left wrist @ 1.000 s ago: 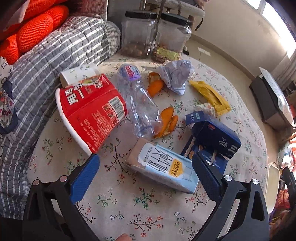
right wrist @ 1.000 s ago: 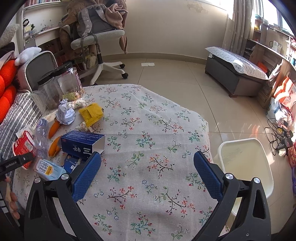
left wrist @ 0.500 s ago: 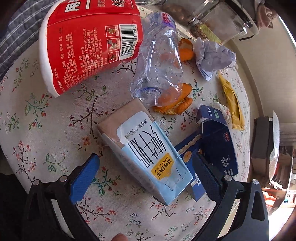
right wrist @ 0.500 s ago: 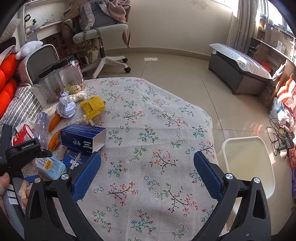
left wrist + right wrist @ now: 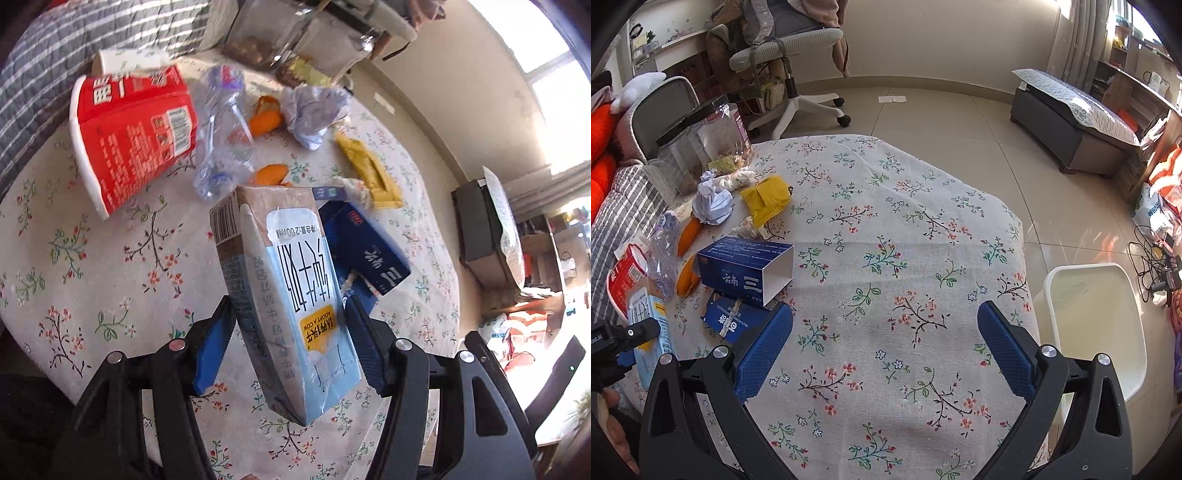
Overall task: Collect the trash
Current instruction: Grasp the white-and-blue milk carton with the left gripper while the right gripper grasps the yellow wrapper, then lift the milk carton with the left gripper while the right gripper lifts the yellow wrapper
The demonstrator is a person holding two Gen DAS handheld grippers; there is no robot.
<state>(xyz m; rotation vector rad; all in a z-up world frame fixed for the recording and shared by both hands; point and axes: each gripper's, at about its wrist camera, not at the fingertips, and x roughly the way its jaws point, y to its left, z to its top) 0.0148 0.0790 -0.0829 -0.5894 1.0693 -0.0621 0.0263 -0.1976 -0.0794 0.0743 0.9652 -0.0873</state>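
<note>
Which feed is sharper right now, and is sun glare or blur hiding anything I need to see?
Right wrist view: sharp, evenly lit, white bin and tablecloth clear, edges bowed by the fisheye. Left wrist view: milk carton in the left gripper is crisp, but the red cup and bottle behind are motion-smeared; the window corner is blown out.

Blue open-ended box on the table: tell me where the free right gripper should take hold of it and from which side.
Grip the blue box across its long side walls, near the middle, coming down from above. It lies flat with its open white end facing the bare cloth, so the walls near that mouth would likely cave in. The right gripper is open and empty; the left gripper already holds the milk carton.
</note>
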